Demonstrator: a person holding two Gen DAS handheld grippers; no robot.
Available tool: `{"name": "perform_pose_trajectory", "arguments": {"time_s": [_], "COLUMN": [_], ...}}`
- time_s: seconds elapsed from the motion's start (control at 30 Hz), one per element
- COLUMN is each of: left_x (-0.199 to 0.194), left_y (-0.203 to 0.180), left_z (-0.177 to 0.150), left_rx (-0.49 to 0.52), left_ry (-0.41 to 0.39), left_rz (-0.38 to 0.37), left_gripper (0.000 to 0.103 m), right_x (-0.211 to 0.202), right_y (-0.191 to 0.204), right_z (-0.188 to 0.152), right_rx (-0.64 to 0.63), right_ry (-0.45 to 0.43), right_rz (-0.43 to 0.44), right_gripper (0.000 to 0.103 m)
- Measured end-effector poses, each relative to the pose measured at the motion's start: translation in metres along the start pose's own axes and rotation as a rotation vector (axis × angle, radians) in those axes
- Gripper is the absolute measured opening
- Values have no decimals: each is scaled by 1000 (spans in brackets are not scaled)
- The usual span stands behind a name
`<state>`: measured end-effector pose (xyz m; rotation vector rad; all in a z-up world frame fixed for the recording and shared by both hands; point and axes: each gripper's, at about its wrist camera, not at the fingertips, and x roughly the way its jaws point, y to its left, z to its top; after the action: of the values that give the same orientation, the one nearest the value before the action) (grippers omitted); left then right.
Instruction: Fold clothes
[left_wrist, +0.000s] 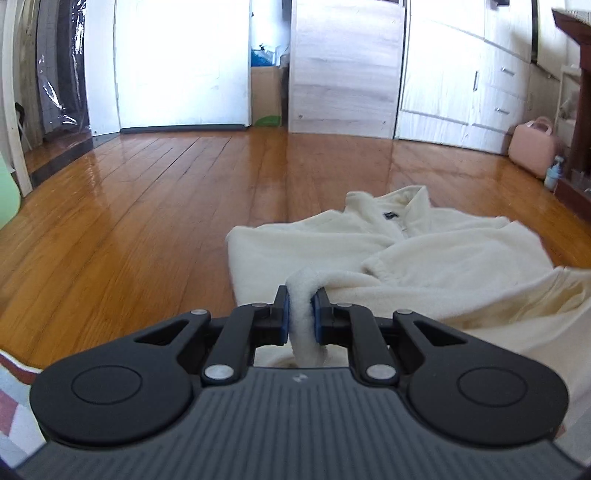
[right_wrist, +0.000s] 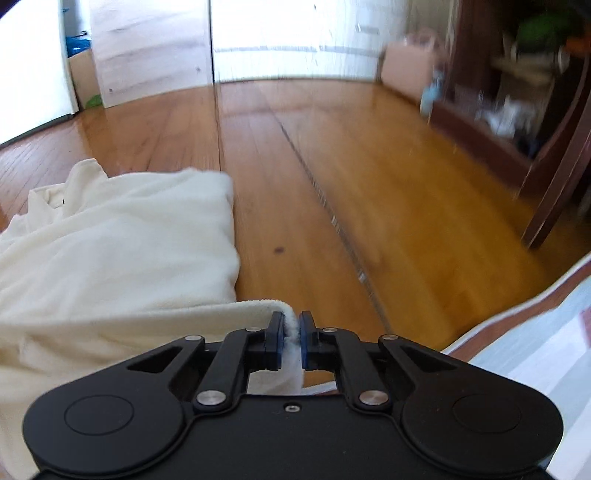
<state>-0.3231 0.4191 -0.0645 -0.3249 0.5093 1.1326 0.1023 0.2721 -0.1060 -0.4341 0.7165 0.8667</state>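
Note:
A cream fleece garment lies partly folded on the wooden floor, its collar and small dark label at the far end. My left gripper is shut on a thick rolled edge of the fleece, which stands up between the blue pads. In the right wrist view the same cream garment fills the left side. My right gripper is shut on a thin corner of its hem, lifted off the floor. The cloth hangs slack between the two grips.
Glossy wooden floor stretches ahead to white cupboards and a cardboard box. A pink case and a dark wooden shelf unit stand at the right. A striped mat edge lies at the near right.

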Motion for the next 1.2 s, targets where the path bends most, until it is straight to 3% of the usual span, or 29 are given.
{"name": "perform_pose_trajectory", "arguments": {"time_s": [0.07, 0.17, 0.43, 0.57, 0.67, 0.87, 0.9, 0.93, 0.97, 1.03, 1.07, 1.17, 1.2], "left_x": [-2, -11, -48, -61, -41, 20, 34, 60, 85, 131, 150, 145, 137], "left_y": [-6, -5, 30, 33, 33, 37, 37, 41, 44, 61, 69, 89, 92], "left_z": [-1, 2, 18, 32, 48, 99, 108, 114, 120, 119, 117, 87, 74], "left_rx": [63, 79, -73, -53, -6, 89, 102, 93, 79, -17, -65, -196, -223], "left_ry": [-7, -37, -113, -138, -135, -206, -209, -158, -104, 44, 109, 131, 135], "left_rz": [20, 28, 16, 19, 32, 73, 80, 82, 90, 162, 190, 114, 70], "left_gripper": [12, 11, 11, 11, 11, 11, 14, 22, 48, 67, 66, 67, 67], "right_x": [-13, -31, -71, -82, -77, -48, -38, -27, -16, 13, 27, 66, 72], "right_y": [1, 4, 17, 28, 38, 61, 69, 76, 82, 87, 89, 94, 90], "right_z": [0, 5, 38, 61, 85, 156, 169, 181, 188, 191, 192, 191, 179], "right_rx": [-27, -53, -77, -109, -136, -124, -127, -131, -128, -102, -89, -44, -20], "right_ry": [-68, -153, -322, -365, -382, -394, -392, -390, -381, -343, -325, -265, -234], "right_rz": [-43, -72, -26, -10, 7, 55, 48, 42, 32, 3, -12, -40, -10], "right_gripper": [8, 7, 8, 8, 8, 8, 8, 8, 9, 43, 70, 70, 70]}}
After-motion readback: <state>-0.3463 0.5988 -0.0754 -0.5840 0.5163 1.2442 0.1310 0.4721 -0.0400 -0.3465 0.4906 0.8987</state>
